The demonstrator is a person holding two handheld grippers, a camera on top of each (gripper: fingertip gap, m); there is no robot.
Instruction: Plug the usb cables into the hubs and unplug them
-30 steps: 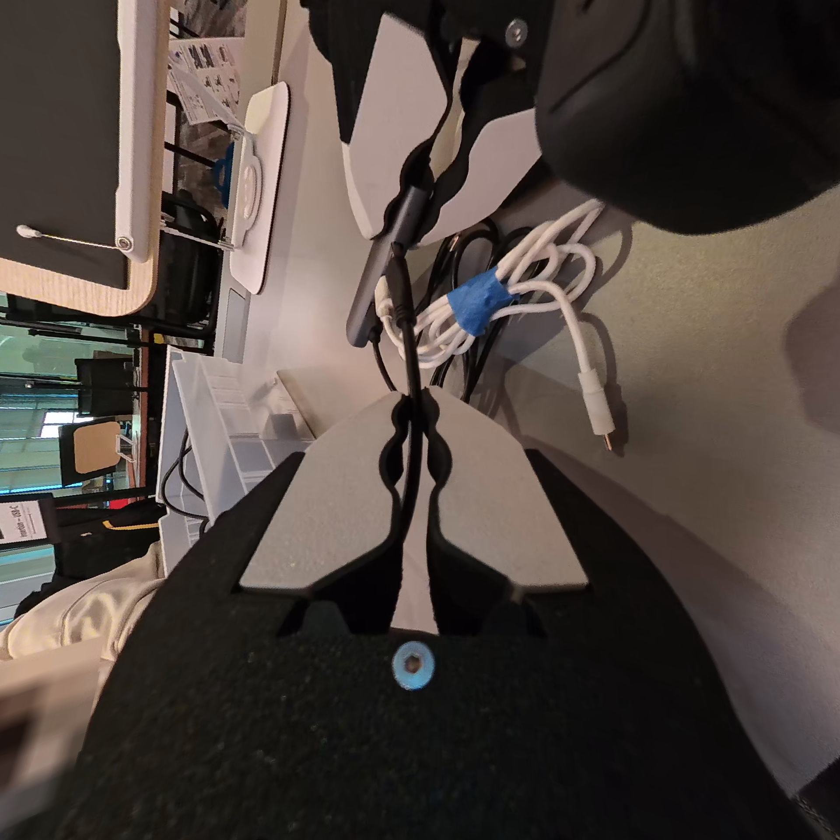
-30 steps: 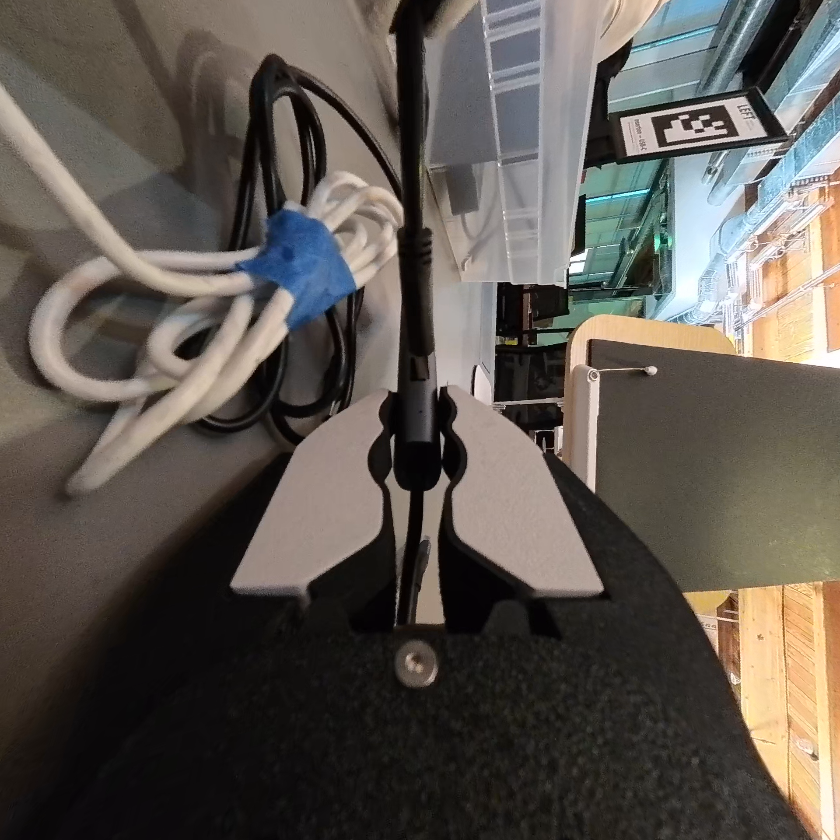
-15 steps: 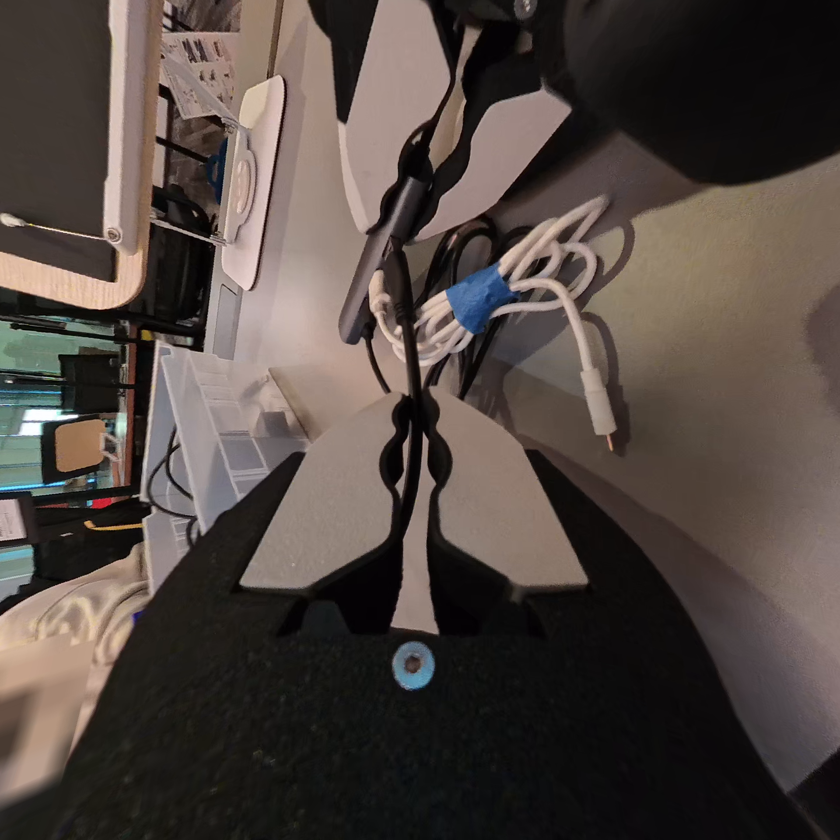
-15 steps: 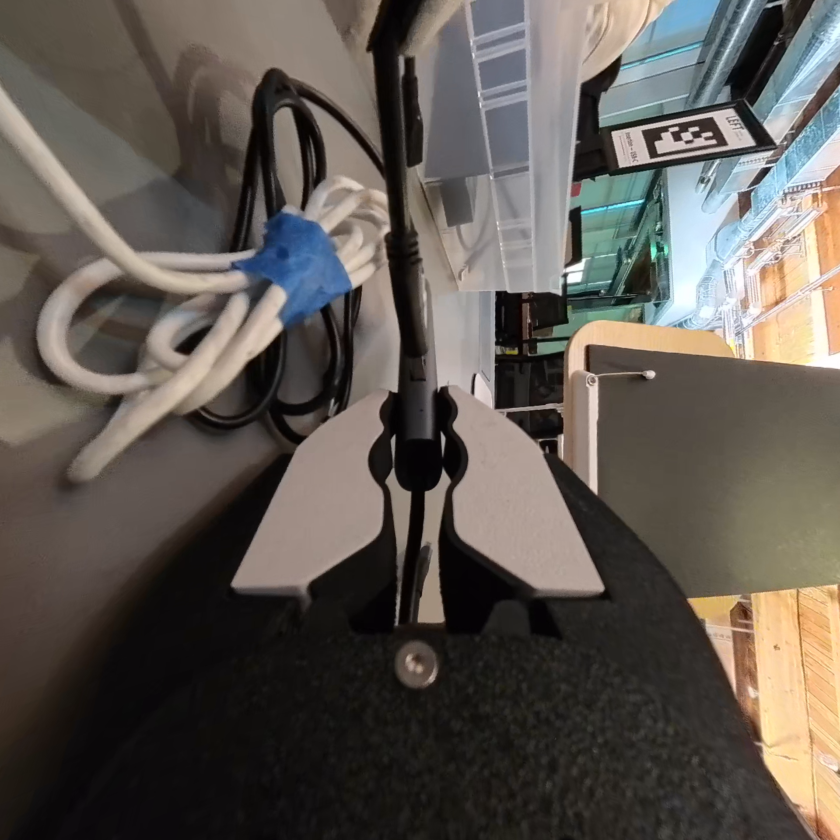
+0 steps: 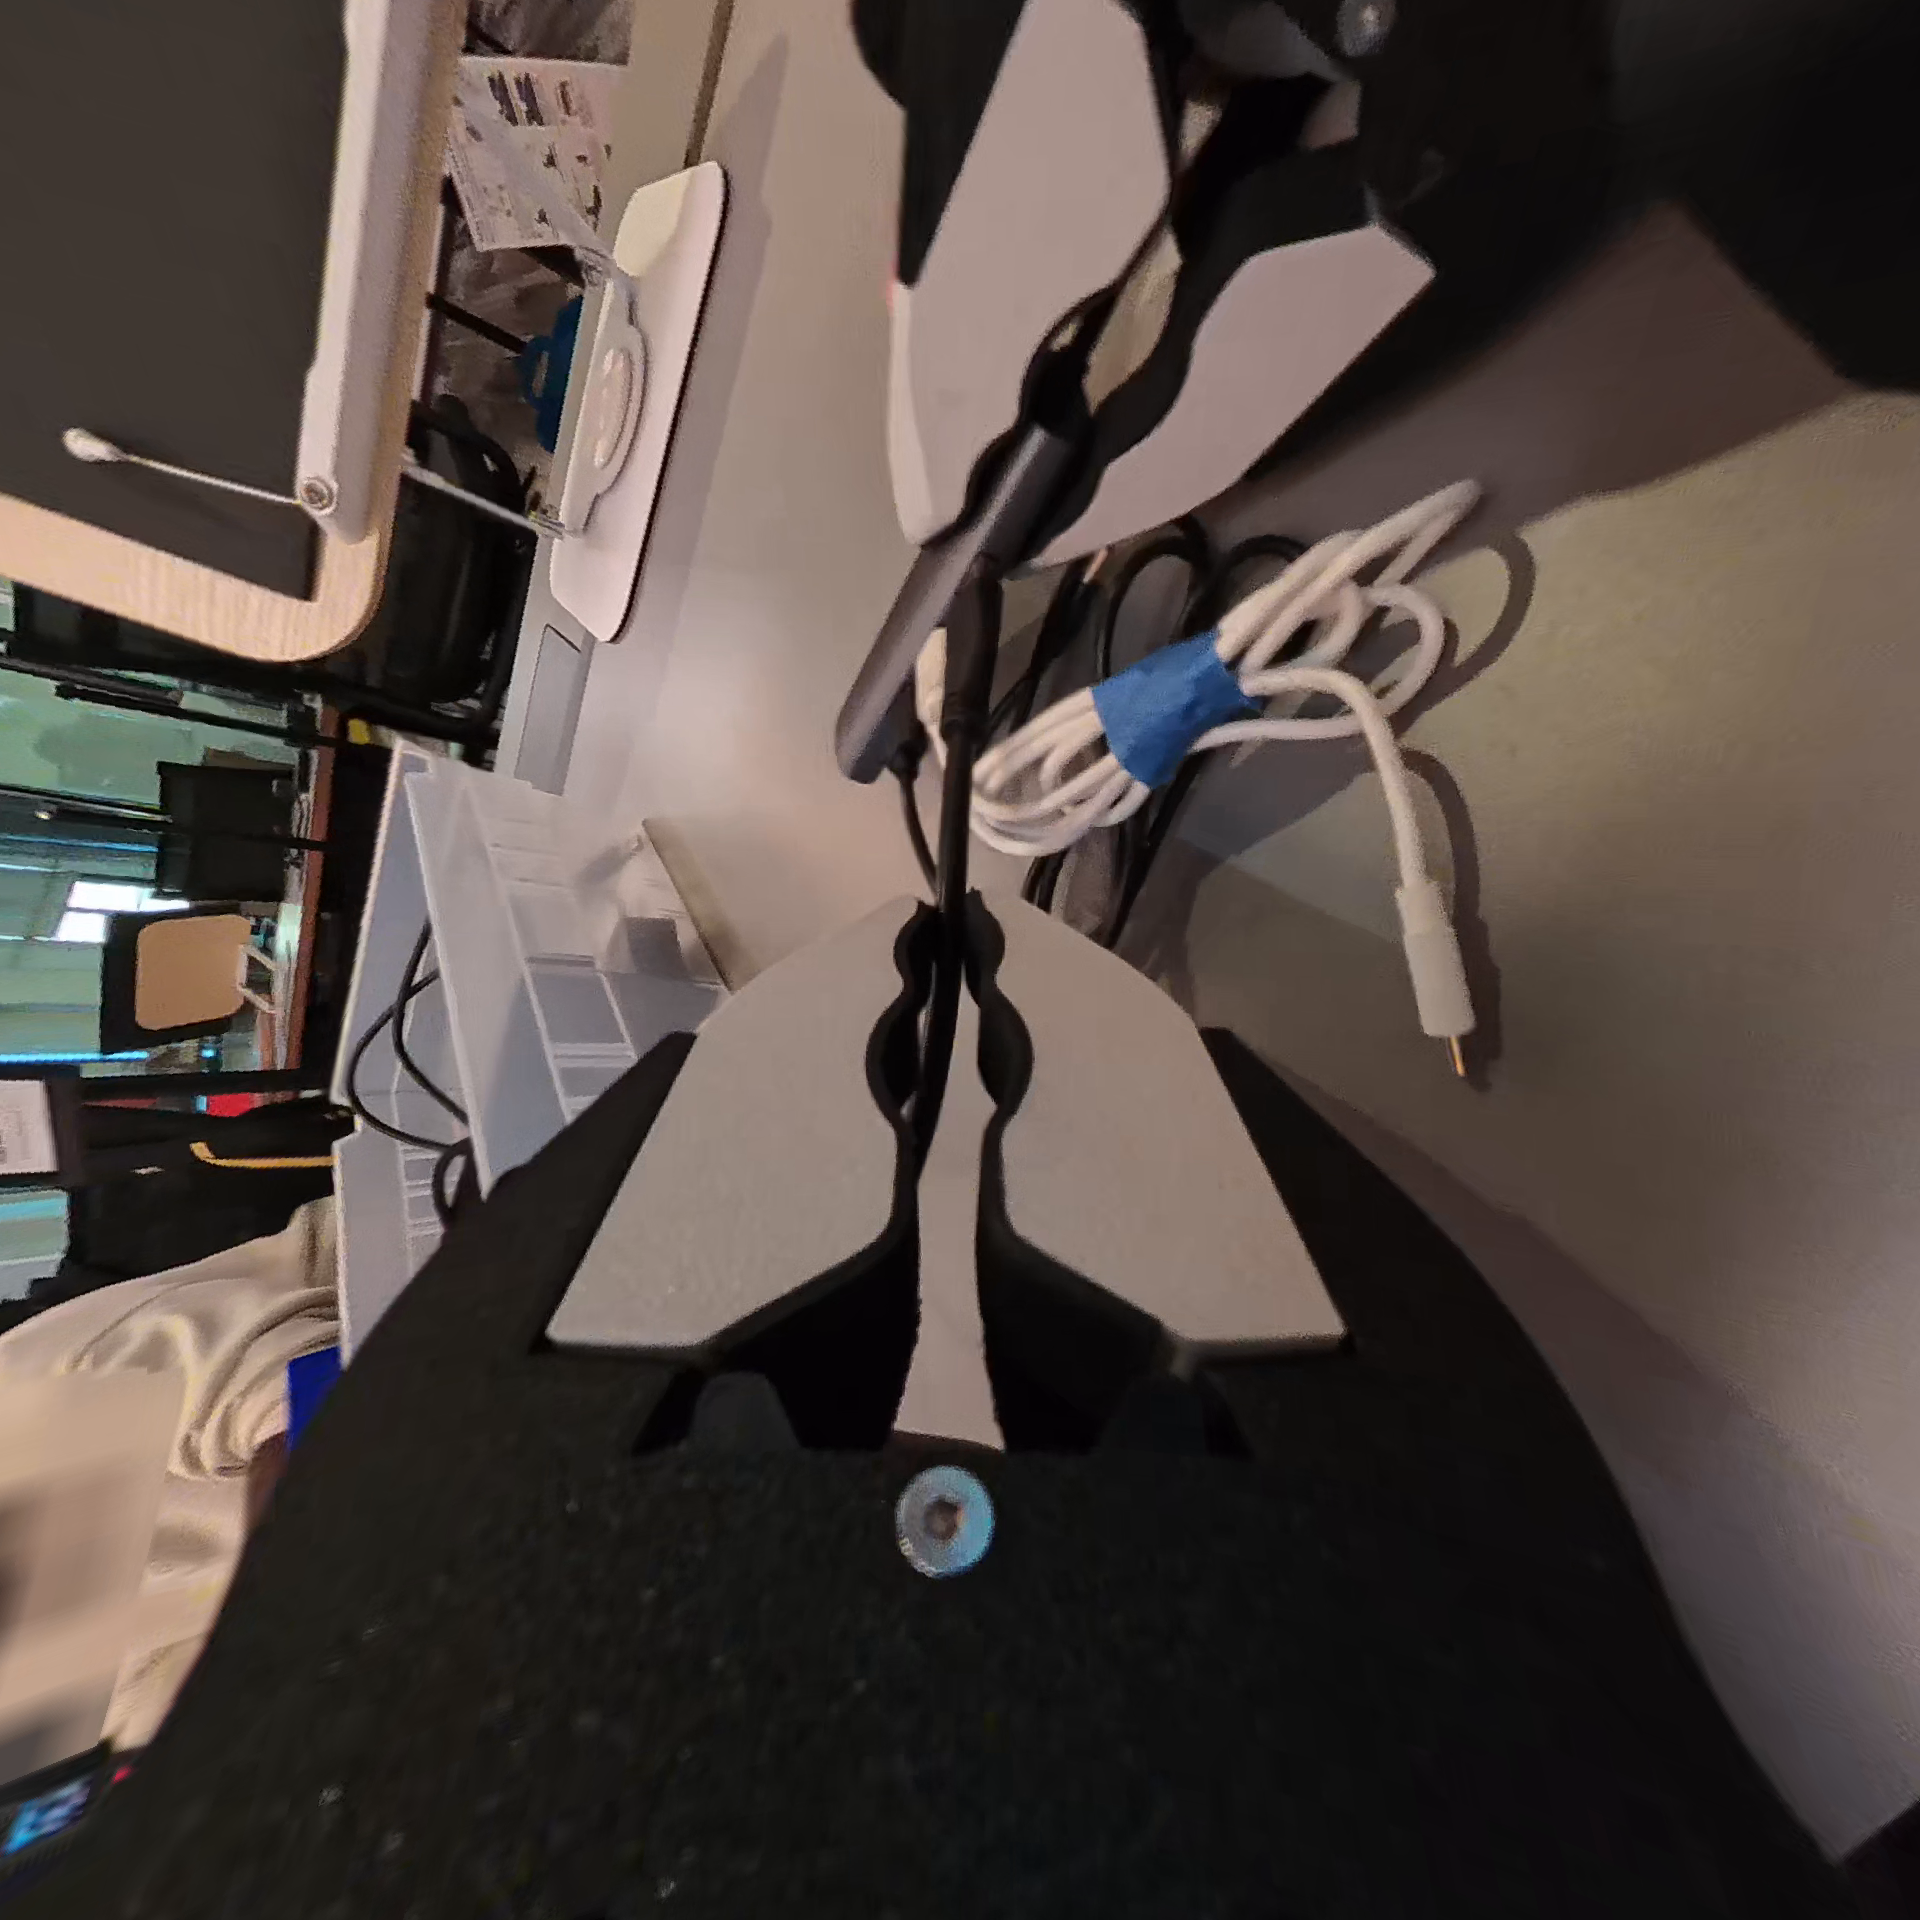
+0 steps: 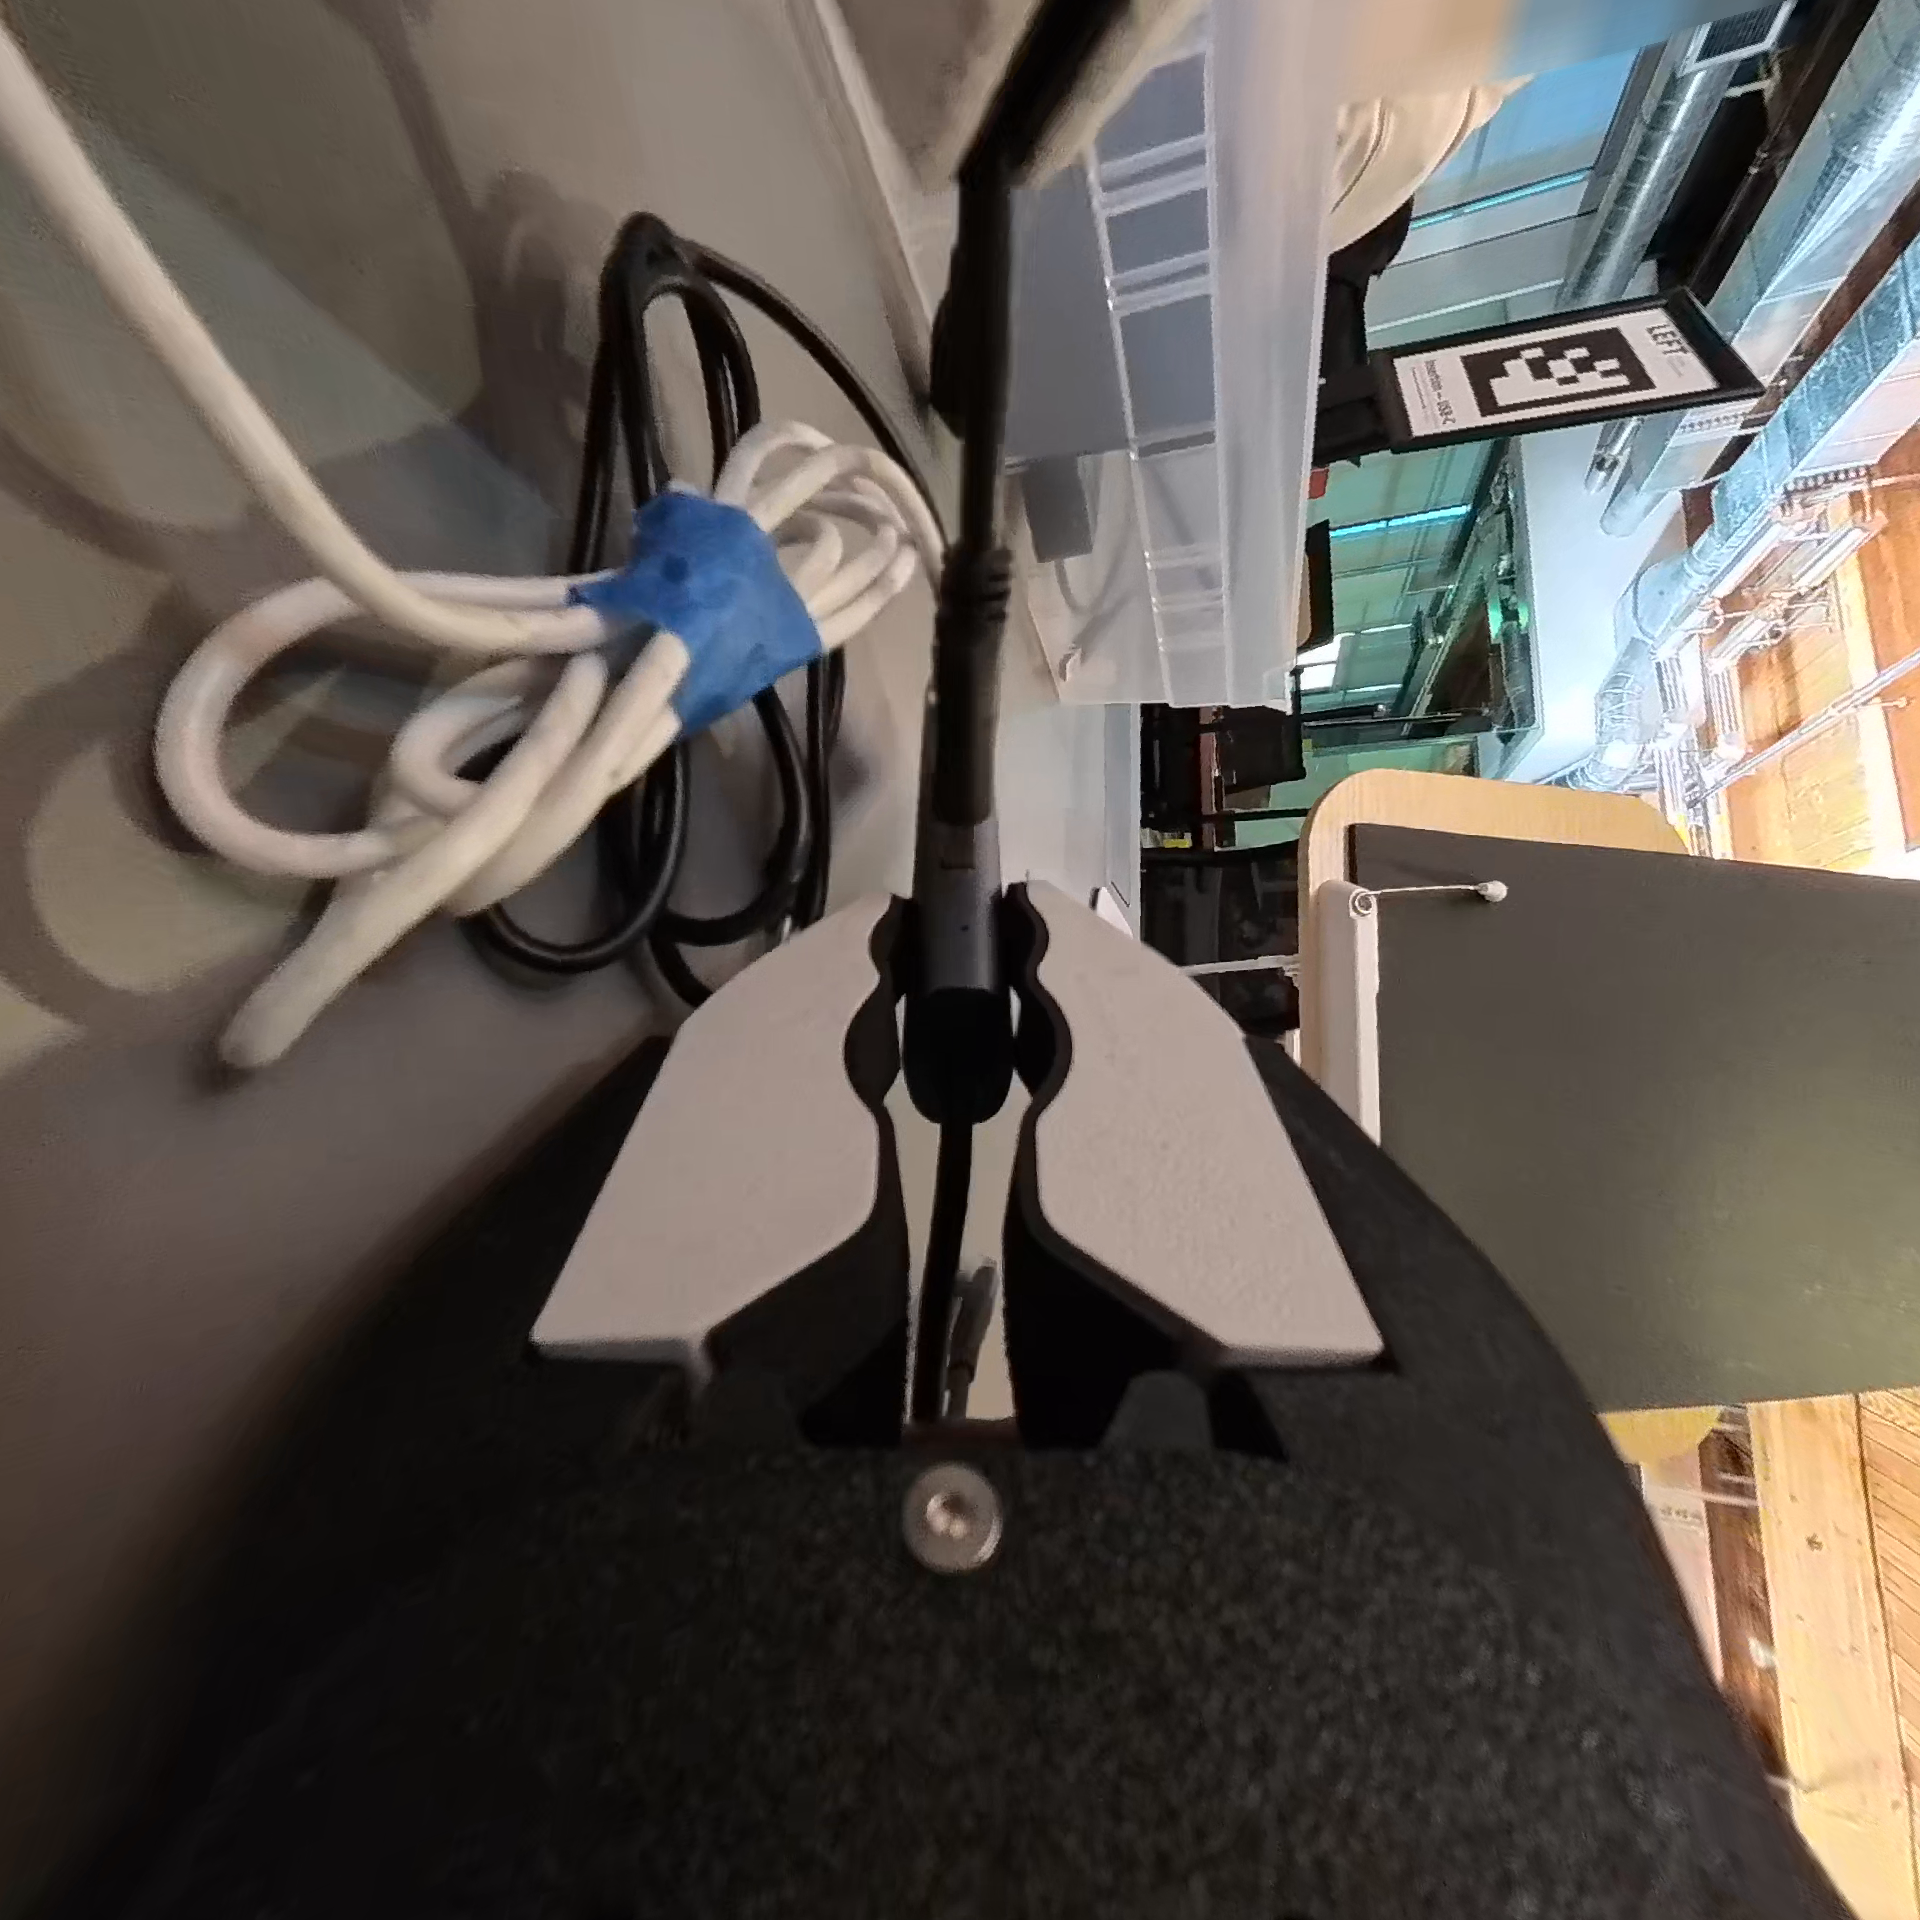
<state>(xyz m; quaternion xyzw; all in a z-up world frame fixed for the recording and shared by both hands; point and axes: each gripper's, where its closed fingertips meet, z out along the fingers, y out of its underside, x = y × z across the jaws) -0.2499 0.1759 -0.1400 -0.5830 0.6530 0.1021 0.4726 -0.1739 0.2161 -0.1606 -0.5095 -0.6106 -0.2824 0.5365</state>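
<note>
Left gripper (image 5: 943, 920) pinches black cable (image 5: 951, 800); right gripper (image 6: 956, 914) clamps hub (image 6: 958, 966), both above the table (image 5: 1662, 935) beside white coil (image 6: 520, 727); thin-cord grip may slip or strain the plug

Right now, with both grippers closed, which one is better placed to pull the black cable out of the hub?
Probably the left. The left gripper is shut on the black cable just short of its plug, while the right gripper is shut on the grey hub, bracing it. So the left would likely pull away while the right holds.
</note>
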